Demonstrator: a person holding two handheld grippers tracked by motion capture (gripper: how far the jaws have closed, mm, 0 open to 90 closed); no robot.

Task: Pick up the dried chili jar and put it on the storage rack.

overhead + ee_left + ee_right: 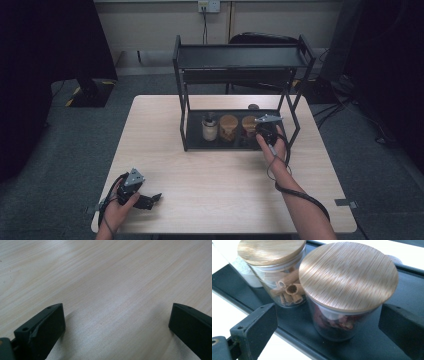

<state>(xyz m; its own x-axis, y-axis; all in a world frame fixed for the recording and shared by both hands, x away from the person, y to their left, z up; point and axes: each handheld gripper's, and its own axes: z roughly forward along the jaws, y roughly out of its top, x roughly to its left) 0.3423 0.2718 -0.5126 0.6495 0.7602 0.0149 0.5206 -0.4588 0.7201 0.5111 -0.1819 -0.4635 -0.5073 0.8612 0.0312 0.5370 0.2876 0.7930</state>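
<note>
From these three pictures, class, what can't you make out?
- Red-filled jar: exact contents, blurred behind glass, right gripper view.
- Leftmost jar: contents too small in high view; cut by the edge in the right gripper view.
- Right claw: jaw gap hidden by its body, high view.

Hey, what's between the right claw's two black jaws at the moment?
A glass jar with a round wooden lid and reddish contents stands between the open jaws on the black rack's lower shelf, seen in the right gripper view.
</note>
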